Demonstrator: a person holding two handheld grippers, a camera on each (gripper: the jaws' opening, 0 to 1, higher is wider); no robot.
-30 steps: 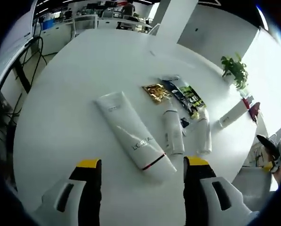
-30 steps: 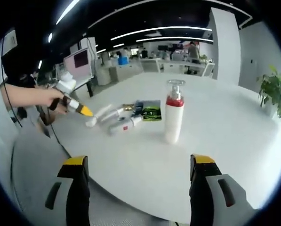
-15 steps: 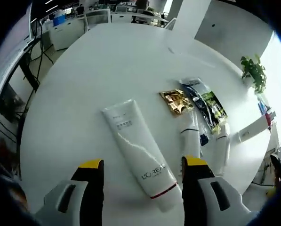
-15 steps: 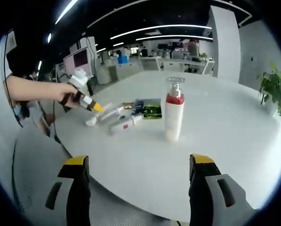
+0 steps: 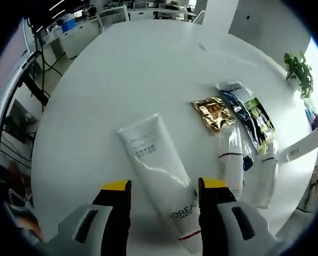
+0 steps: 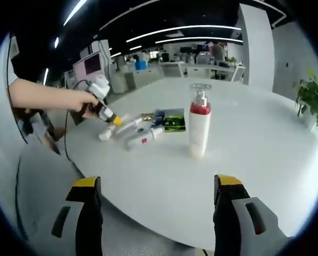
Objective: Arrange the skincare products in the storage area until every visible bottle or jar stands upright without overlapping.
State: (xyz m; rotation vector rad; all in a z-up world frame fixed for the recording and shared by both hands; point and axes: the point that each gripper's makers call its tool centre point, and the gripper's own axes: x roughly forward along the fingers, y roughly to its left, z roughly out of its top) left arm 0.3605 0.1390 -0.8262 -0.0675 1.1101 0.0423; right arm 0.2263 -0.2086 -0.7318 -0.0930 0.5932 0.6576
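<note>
Left gripper view: looking down on a white round table [image 5: 121, 69], with the left gripper [image 5: 161, 189] hanging spread wide and empty, jaws straddling the lower end of a large white tube [image 5: 156, 170]. Lying flat, cap end down between the jaws, long axis running from there up and to the left, so roughly in line with the jaws rather than across them. Judging the left gripper far the nearer one for this tube. Just right of it, two slimmer white tubes [image 5: 230, 165] lying side by side, with a gold sachet [image 5: 214, 113] and a dark green sachet [image 5: 254, 114] flat above them. No tray, box or other container showing on the table.

Right gripper view: right gripper [image 6: 153, 200] also spread and holding nothing, poised off the table edge. Ahead, a white pump bottle [image 6: 200, 128] with a red collar standing upright, well apart from the lying items. Looks like most of the standing-up not yet done.
</note>
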